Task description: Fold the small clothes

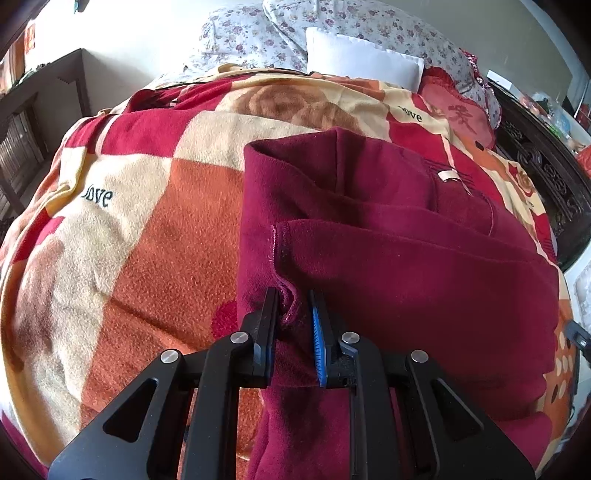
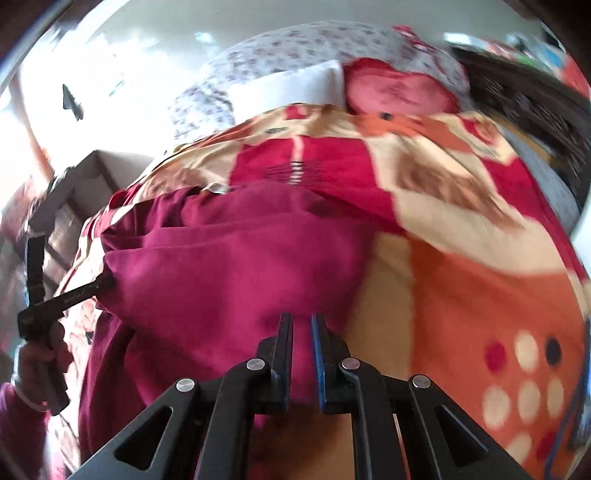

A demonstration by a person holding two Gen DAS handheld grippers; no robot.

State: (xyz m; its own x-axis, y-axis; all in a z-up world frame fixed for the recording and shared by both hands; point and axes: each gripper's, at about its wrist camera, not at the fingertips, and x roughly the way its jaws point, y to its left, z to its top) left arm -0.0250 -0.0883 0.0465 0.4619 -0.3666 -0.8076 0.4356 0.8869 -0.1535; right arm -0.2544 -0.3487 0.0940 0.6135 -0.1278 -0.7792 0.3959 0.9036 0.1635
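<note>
Underneath everything, a fleece blanket (image 1: 140, 258) in red, orange and cream checks covers the bed, with the word "love" printed on two of its cream patches. On it lies the maroon garment (image 1: 388, 266), a soft fleece piece folded over itself in several layers; in the left wrist view its long axis runs from the near edge of the bed up and away toward the pillows, its far end a rounded fold pointing toward the head of the bed, and a stitched hem edge crosses it near the middle. A small pale label shows on the upper right layer. At the head of the bed sit a floral quilt (image 1: 258, 33), a white pillow (image 1: 362, 59) and a red cushion (image 1: 458, 110), with a dark carved bed frame (image 1: 535, 166) along the right side. The left gripper (image 1: 294, 295) pinches a bunched ridge of the garment's near edge, the cloth puckered between its nearly closed fingers (image 1: 271, 321). The right gripper (image 2: 302, 319) stands at the garment's near right edge, its fingers (image 2: 285, 343) drawn almost together with maroon cloth between them; that view is blurred, so a firm pinch cannot be told for sure. In that same view a hand (image 2: 40, 362) holds the left gripper's handle at the far left.
</note>
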